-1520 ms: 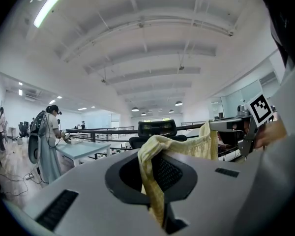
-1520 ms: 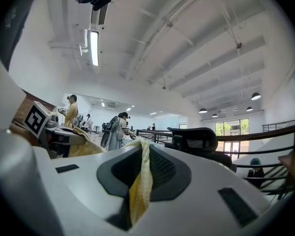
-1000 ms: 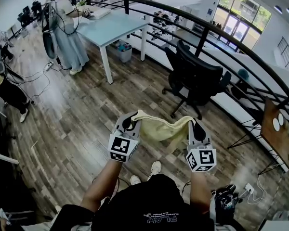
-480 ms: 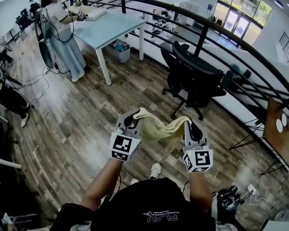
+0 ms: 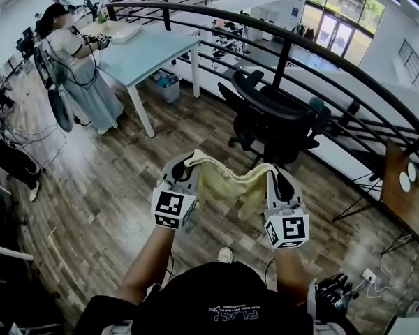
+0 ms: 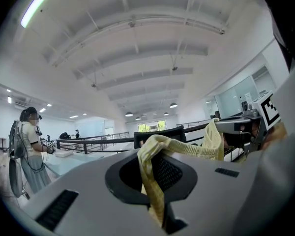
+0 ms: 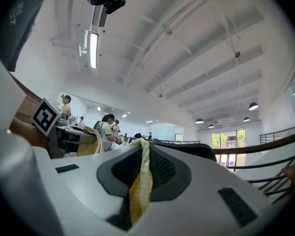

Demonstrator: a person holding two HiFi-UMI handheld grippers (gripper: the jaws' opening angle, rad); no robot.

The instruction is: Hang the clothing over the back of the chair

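The black chair (image 5: 279, 121) looks bigger and closer than a second ago, so the person has walked most of the way to it, but the cloth is not on its back yet. All around is a brown wood floor (image 5: 105, 187), a curved black railing (image 5: 321, 54) behind the chair, and a pale table (image 5: 146, 47) further off. The yellow clothing (image 5: 227, 181) hangs stretched in the air between the left gripper (image 5: 184, 174) and the right gripper (image 5: 279, 181), and each one pinches a top corner tight.
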